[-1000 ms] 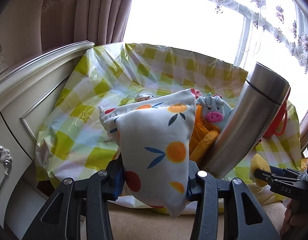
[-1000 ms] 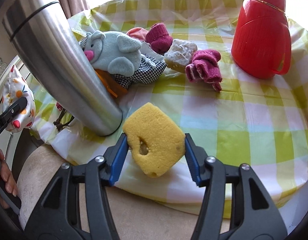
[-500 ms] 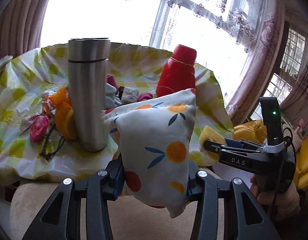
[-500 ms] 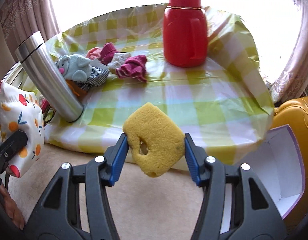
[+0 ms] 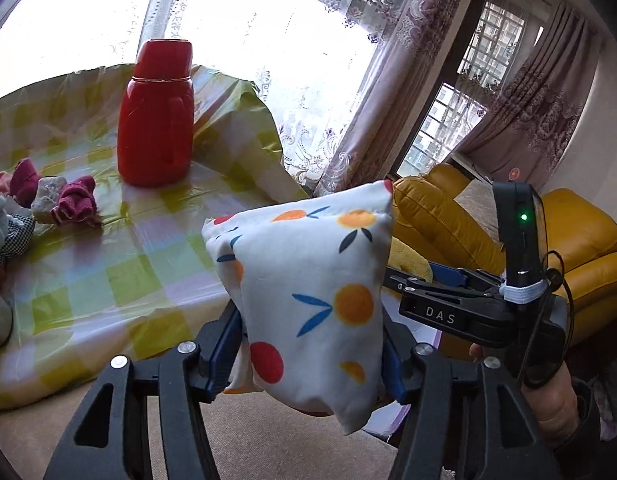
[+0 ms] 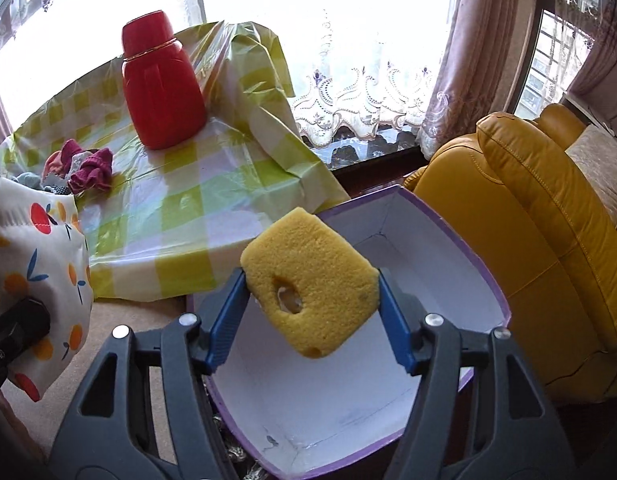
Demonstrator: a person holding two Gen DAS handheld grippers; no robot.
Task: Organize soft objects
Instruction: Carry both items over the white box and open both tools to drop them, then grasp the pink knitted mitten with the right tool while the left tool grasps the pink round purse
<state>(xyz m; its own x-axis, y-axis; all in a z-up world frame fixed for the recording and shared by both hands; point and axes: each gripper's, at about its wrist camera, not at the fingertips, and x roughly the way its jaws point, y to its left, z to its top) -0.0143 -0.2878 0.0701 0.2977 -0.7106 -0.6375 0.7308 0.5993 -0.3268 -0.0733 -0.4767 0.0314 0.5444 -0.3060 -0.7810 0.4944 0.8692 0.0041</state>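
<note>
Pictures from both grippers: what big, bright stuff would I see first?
A yellow sponge with a hole, pinched in the right gripper above an open purple-edged box. A fruit-print pillow fills the left gripper. Behind, a red jug stands on the checked tablecloth.

I see a white pillow pouch printed with orange and red fruit, held upright off the worktop, well apart from the red flask. A yellow sponge with a hole through it hangs tilted above the open white box. Just left of the red flask lie crumpled magenta socks and what may be a pale sponge chunk, touching.
</note>
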